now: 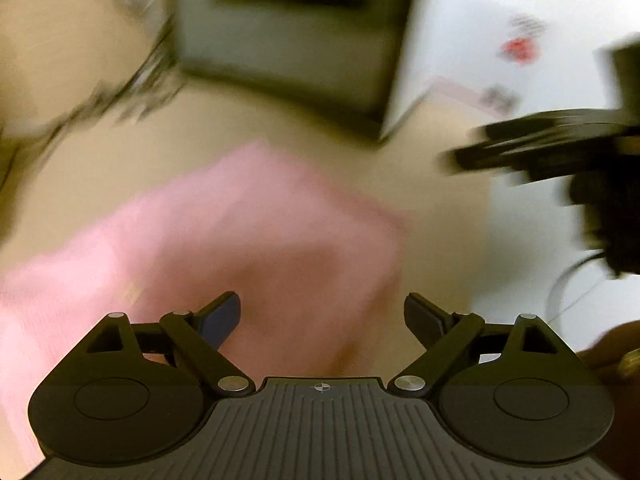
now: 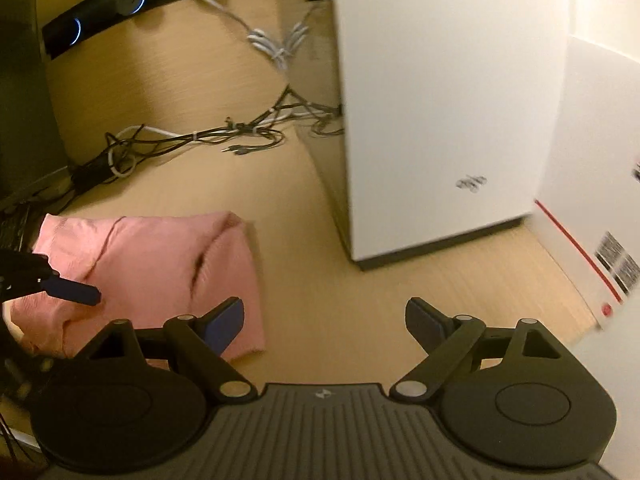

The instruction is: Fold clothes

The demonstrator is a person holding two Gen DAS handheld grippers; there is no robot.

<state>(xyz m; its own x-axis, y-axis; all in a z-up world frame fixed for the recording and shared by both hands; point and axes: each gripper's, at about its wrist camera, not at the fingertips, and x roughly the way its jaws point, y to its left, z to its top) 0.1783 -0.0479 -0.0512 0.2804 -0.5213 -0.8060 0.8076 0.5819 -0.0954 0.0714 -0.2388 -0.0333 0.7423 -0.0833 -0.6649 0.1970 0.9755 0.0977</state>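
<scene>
Pink garment [image 2: 156,276] lies bunched and partly folded on the light wooden tabletop [image 2: 360,280], toward the left side of the right wrist view, its right edge rounded over in a soft fold

Right gripper [image 2: 324,316] hangs above the table with fingers spread wide, nothing between them. Its left finger [image 2: 224,322] overlaps the garment's lower right corner in the picture; cannot tell whether it touches the cloth. Its right finger sits over bare wood, well clear of the fabric

Left gripper [image 1: 322,314] also stands wide apart and empty. Its own view is heavily motion-blurred. The garment [image 1: 240,248] fills the middle and left of that view, directly under and ahead of the spread fingers, so this gripper is above the cloth. In the right wrist view the left gripper's dark blue fingertip [image 2: 76,292] pokes in from the left edge, over the garment's left half; contact cannot be judged

The right gripper shows in the left view as a dark blurred shape [image 1: 560,148] at the right edge

Surroundings: white box [image 2: 440,120] standing just right of the garment, a second white box with a red stripe and barcode label [image 2: 600,248] at far right, tangle of black and white cables [image 2: 200,140] behind the garment, black power strip with blue-lit rings [image 2: 132,4] at the table's far edge
</scene>
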